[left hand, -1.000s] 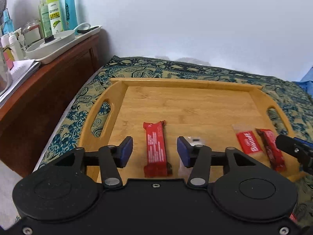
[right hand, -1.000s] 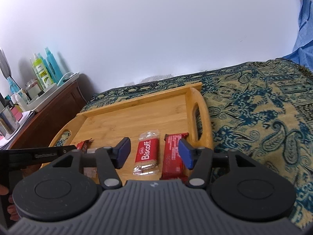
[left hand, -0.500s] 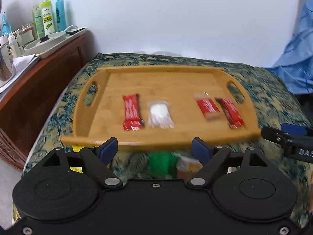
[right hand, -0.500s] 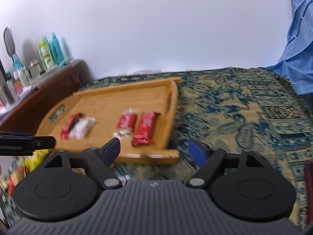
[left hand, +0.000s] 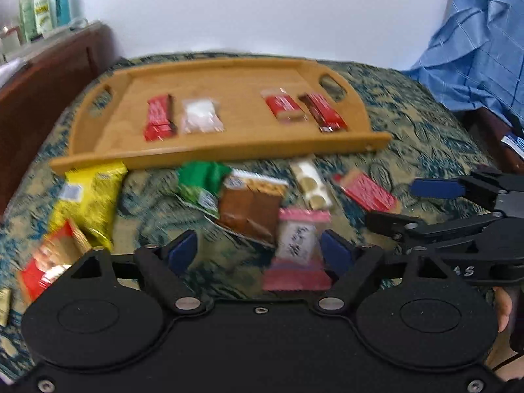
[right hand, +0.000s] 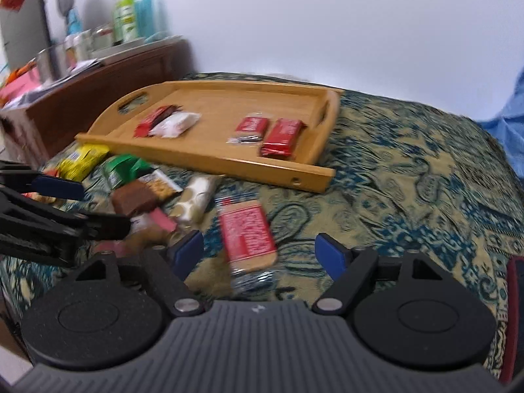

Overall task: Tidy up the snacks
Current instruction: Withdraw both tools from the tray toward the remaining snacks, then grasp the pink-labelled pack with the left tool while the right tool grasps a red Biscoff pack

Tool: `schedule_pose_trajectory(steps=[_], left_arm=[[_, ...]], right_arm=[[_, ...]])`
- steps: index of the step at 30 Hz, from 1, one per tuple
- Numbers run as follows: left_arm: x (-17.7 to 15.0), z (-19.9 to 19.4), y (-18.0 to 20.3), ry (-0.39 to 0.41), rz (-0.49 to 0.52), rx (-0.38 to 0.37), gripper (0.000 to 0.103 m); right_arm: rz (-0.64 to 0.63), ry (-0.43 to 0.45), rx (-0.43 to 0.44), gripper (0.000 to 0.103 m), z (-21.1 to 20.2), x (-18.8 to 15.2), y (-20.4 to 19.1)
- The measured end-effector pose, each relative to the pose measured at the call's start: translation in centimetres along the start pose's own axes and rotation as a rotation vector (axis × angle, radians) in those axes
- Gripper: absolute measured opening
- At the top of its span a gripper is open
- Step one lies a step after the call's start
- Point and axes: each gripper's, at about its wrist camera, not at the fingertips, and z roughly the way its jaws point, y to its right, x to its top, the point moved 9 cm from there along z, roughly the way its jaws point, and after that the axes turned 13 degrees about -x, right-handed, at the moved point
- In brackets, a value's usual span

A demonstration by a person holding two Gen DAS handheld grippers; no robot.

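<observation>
Closing in with the left tool (left hand: 258, 250) on a pink-wrapped sweet (left hand: 296, 245): wrapper between the jaws, hard by the right-hand pad, not yet pinched. Gaping wide with the right tool (right hand: 259, 252) over a red biscuit packet (right hand: 249, 232) lying flat on the bedspread (right hand: 409, 180); nothing gripped there either.

Judged as the start of two fresh pick-ups from the loose pile in front of the wooden tray (left hand: 229, 149).

Likely to go wrong:
- Off-centre on the sweet, so apt to shove it sideways or nip only the crimped end and let it swing or drop.
- Soft, rumpled bedding underneath, so likely to catch cloth along with a flat packet.
- Working close together, tool beside tool, with a fair chance of knocking fingers over the middle of the pile.
- Blurred views, so hard to tell exact pad clearance.

Crowding the sweet: a brown packet (left hand: 249, 209) just behind it, overlapping a green packet (left hand: 199, 180); near it, a clear pack of round pale biscuits (left hand: 311, 183). Further left, a yellow packet (left hand: 88, 193).

Already on the tray: a red bar (left hand: 159, 118) beside a white packet (left hand: 201, 116), then well apart a red biscuit pack (left hand: 281, 106) next to a dark red bar (left hand: 322, 113). Plenty of bare wood at the back.

Off to the side, bottles (left hand: 42, 9) on a dark wooden dresser and blue cloth (left hand: 475, 49), neither in the way.
</observation>
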Motion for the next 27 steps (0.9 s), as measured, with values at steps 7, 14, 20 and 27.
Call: schedule_pose_trajectory(steps=[7,14,20,27], left_arm=[[-0.4,2.0,0.6,-0.014,0.041,0.032,0.070],[-0.2,2.7,1.7,-0.022,0.061,0.097,0.069],[0.0,2.9,1.8,-0.020,0.033,0.136,0.069],[0.0,3.1,2.0,-0.008,0.041,0.155,0.068]], right_arm=[[-0.029,-0.034,-0.010,0.058,1.1,-0.4,-0.7],[0.029,-0.045,0.011,0.037,0.8,-0.4,0.3],[0.062,-0.045,0.011,0.038,0.7,-0.4,0.6],[0.069,-0.036,0.011,0.038,0.5,-0.3,1.0]])
